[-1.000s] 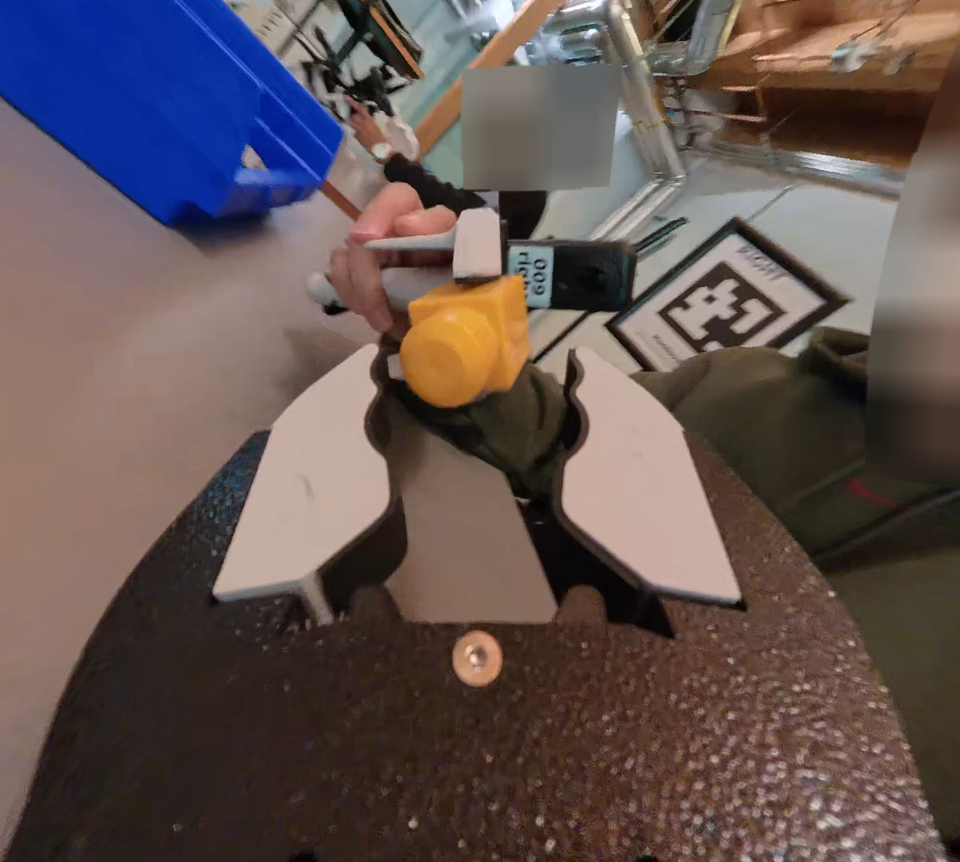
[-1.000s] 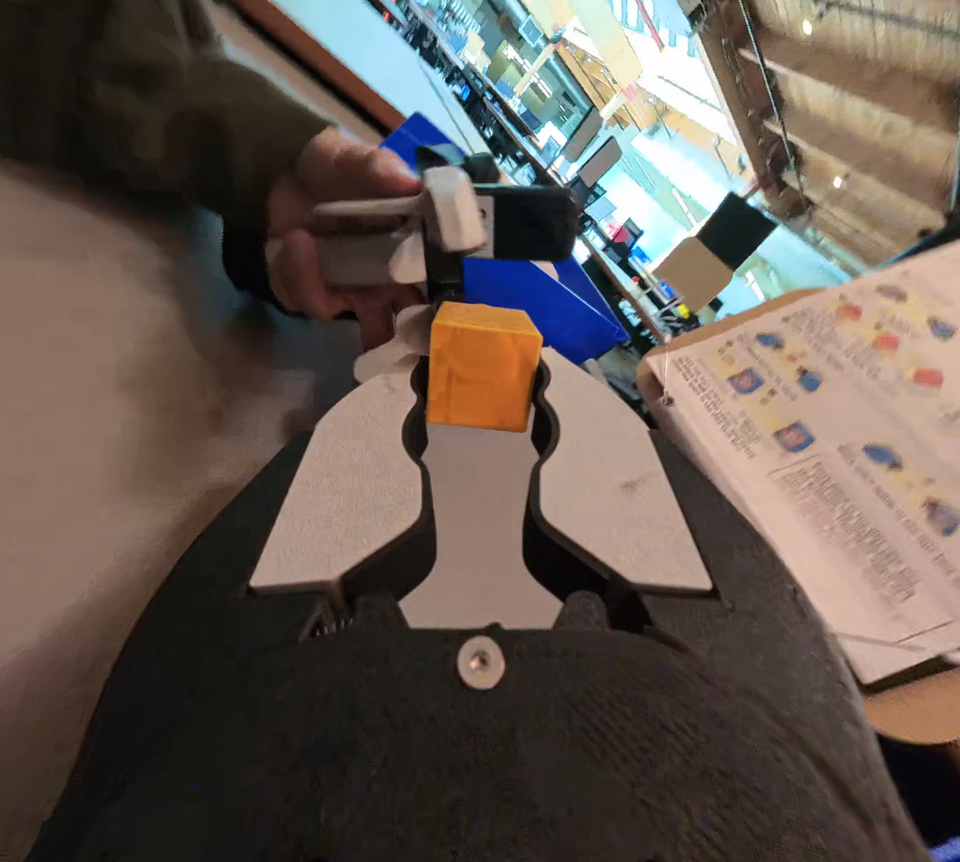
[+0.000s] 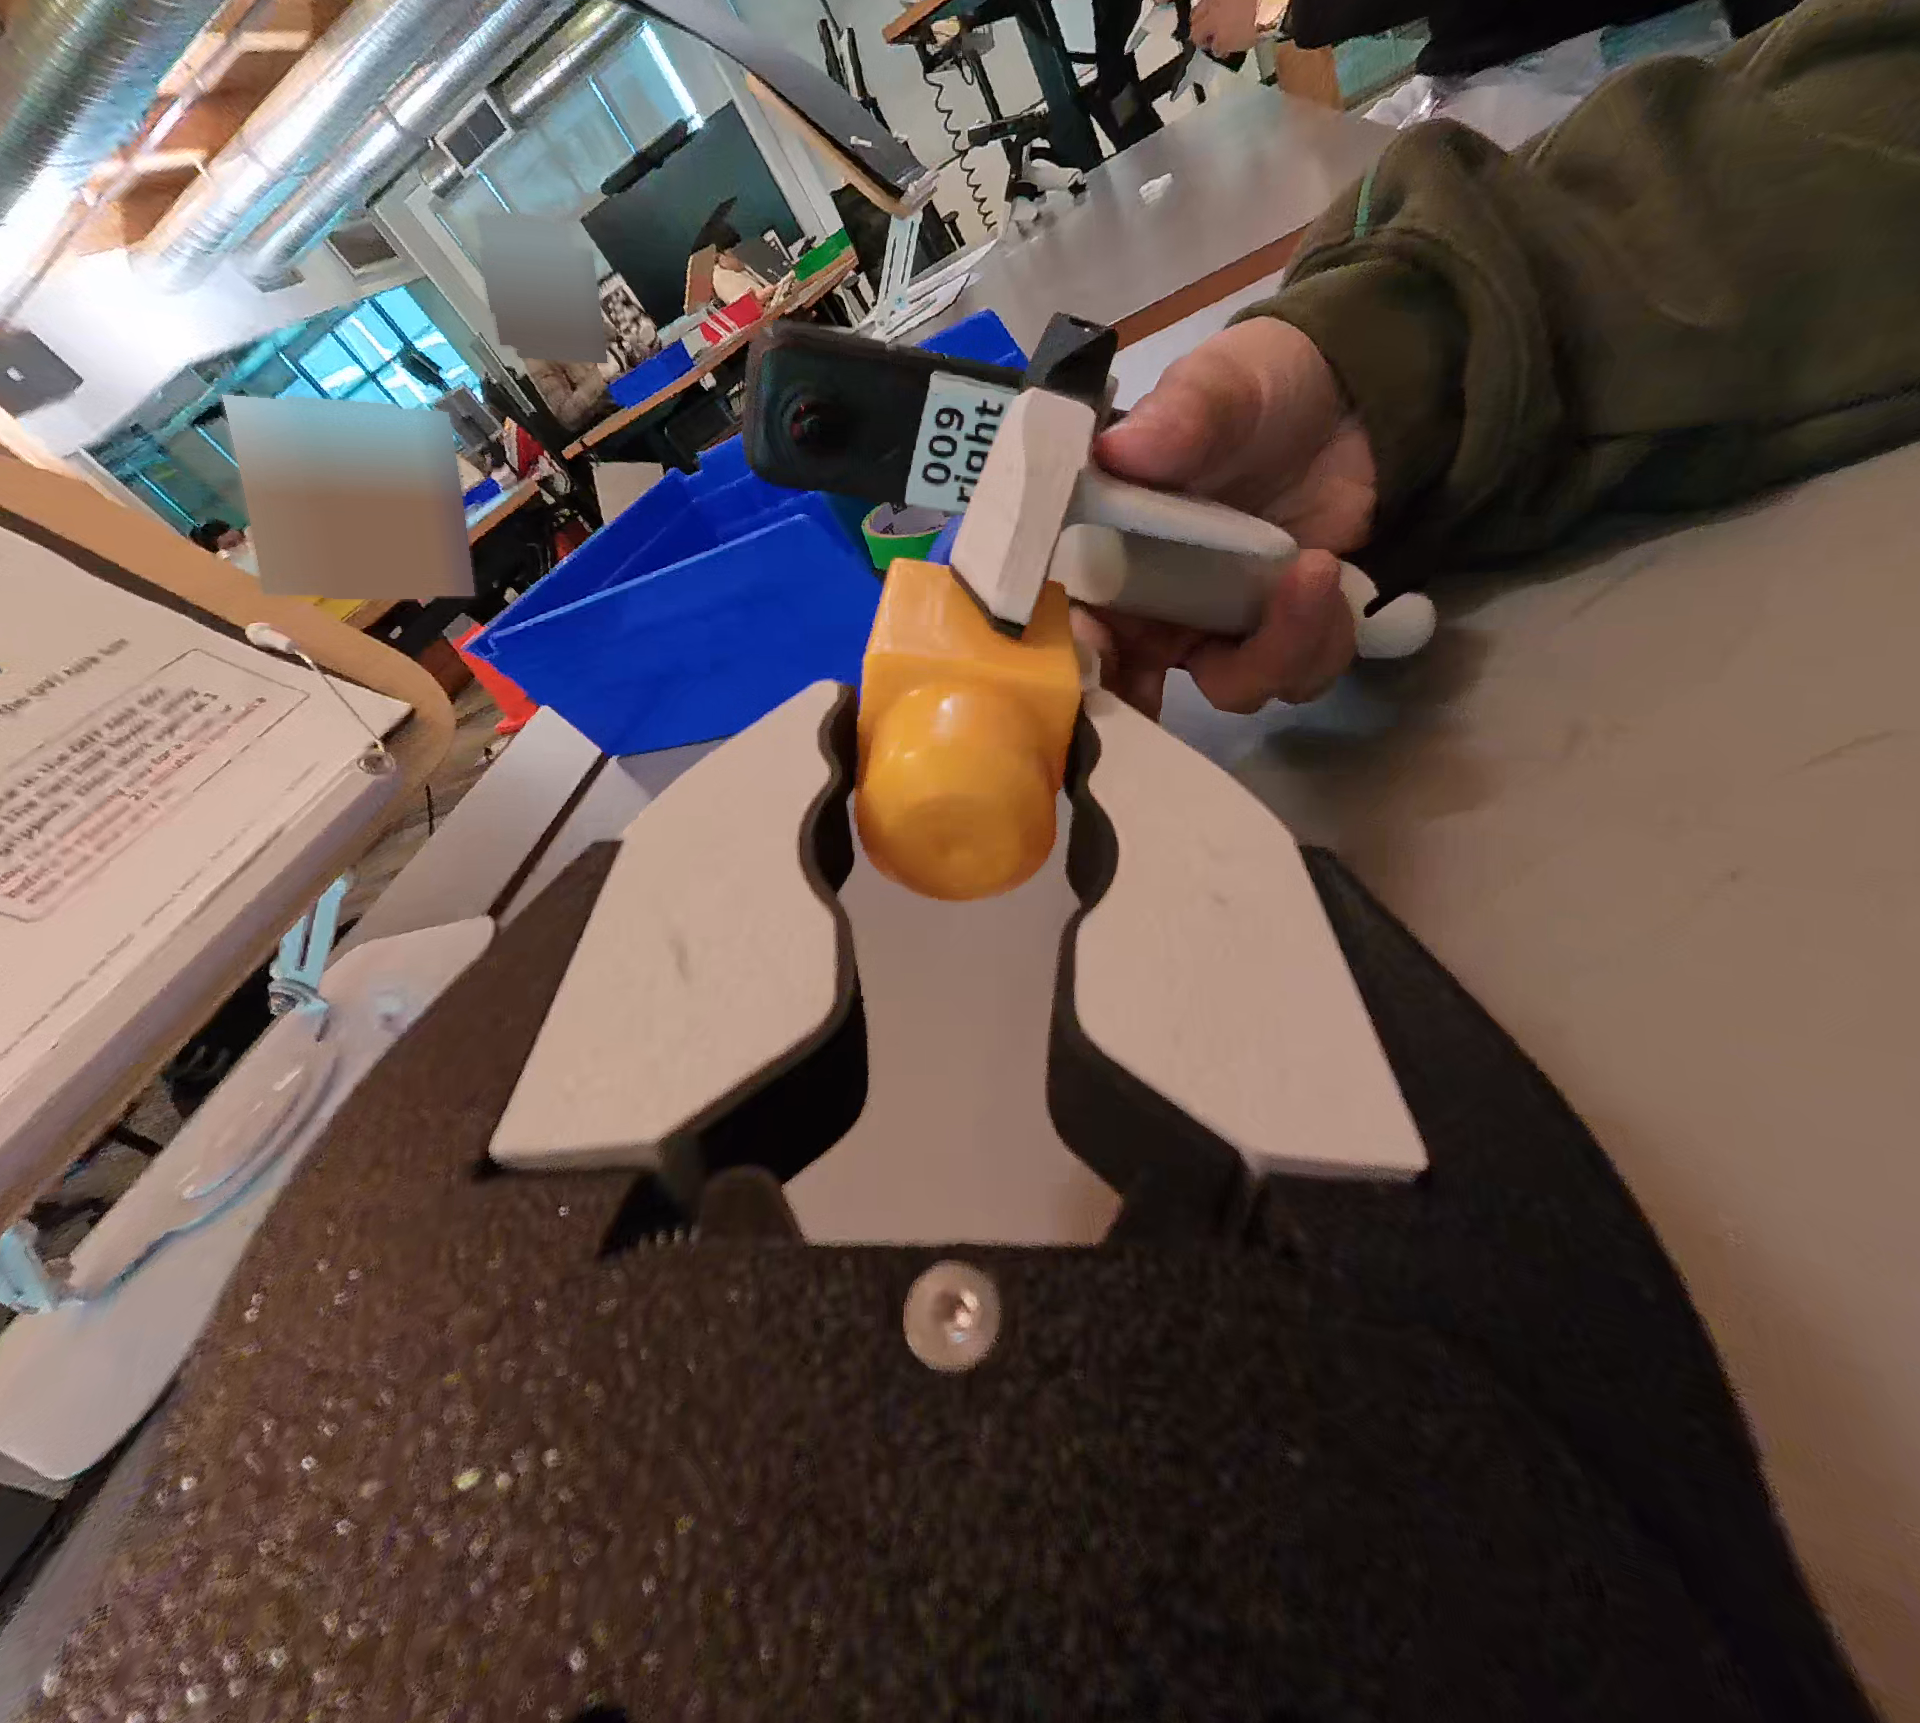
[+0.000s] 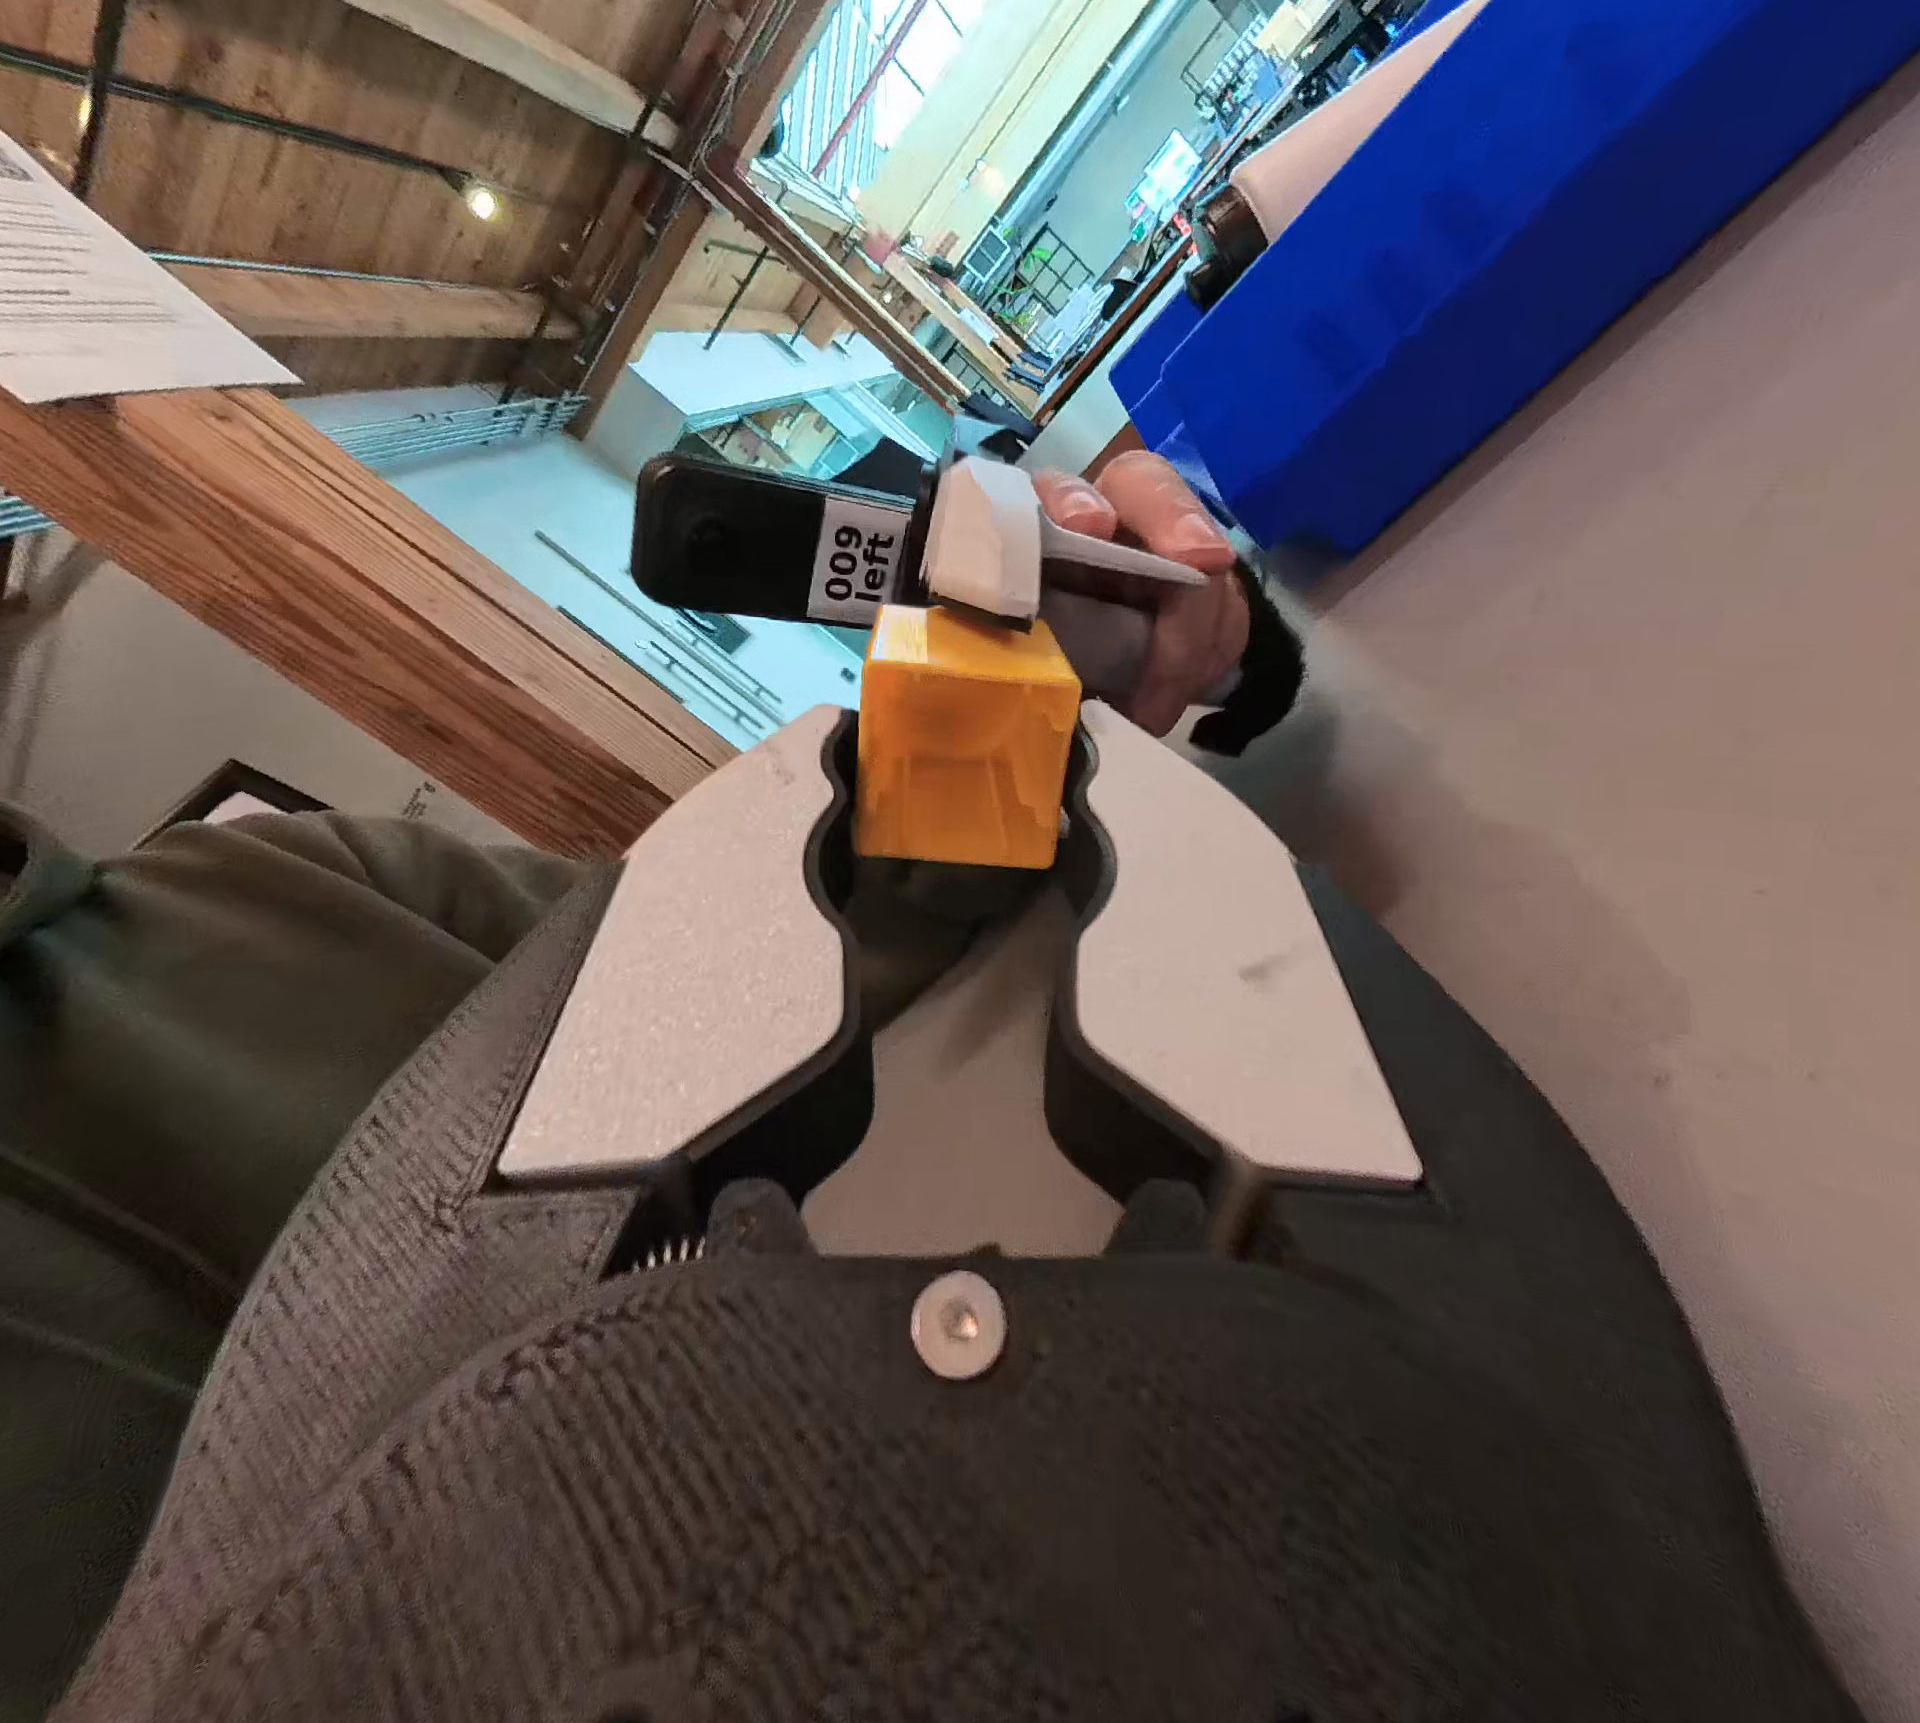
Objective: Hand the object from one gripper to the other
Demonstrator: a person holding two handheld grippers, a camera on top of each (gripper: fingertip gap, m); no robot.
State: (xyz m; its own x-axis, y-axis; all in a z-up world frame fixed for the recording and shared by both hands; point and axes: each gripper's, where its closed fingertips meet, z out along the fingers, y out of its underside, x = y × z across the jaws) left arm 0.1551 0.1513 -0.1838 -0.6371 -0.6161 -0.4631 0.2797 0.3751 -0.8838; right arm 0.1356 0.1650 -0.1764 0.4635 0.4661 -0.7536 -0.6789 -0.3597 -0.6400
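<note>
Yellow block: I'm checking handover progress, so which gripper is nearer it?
Neither left nor right: the left gripper brackets the yellow block's rounded end, the right gripper its square end, both apparently touching.

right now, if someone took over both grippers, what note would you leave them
Left gripper: shut on the yellow block, its knob end facing that camera.
Right gripper: shut on the same block, crosswise to the left one.
Block: held up over the table, in front of the blue bin.
Done: both grippers have hold of it.
Left: one gripper opens and backs away while the other keeps its grip. Don't open both.
</note>
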